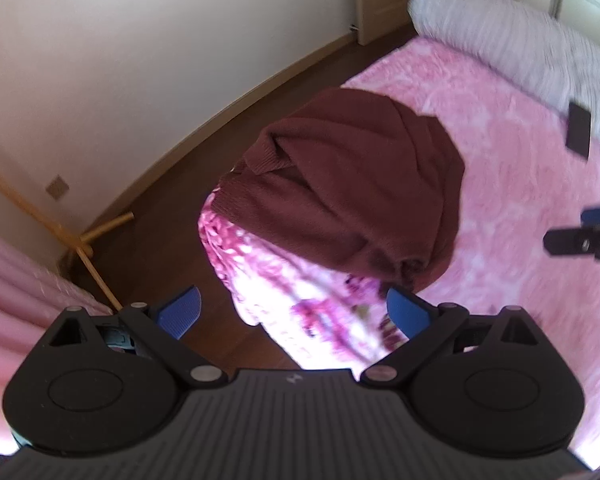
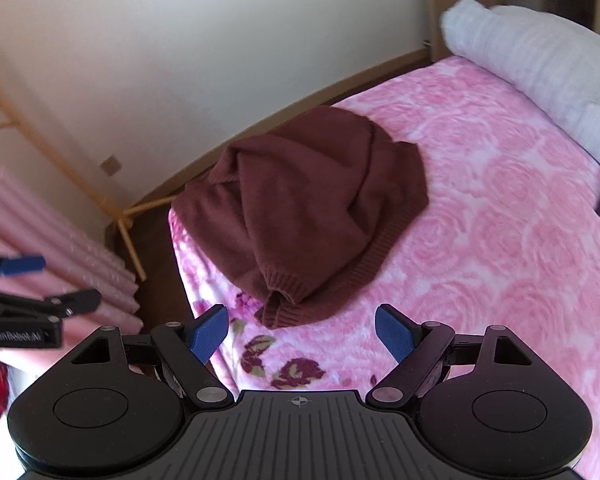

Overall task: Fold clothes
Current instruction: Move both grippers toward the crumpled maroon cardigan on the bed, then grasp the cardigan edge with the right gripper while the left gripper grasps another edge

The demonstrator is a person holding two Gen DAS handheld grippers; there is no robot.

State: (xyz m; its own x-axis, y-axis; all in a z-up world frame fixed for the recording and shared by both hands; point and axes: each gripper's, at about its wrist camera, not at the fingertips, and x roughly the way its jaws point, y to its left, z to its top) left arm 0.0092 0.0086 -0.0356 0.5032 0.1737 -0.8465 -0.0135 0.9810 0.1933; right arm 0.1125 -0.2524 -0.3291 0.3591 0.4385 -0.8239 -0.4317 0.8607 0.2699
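Note:
A dark maroon knit sweater lies crumpled in a heap near the corner of a bed with a pink rose-patterned blanket. In the right wrist view the sweater has a ribbed cuff pointing toward me. My left gripper hovers open over the bed's edge, just short of the sweater, with nothing between its blue pads. Also open and empty, my right gripper hangs above the blanket in front of the sweater. Each gripper appears at the rim of the other's view: right gripper, left gripper.
A white pillow lies at the head of the bed. A dark flat object rests by the pillow. Brown wood floor and a white wall run along the bed's left side. A wooden stand and pink curtains are at the left.

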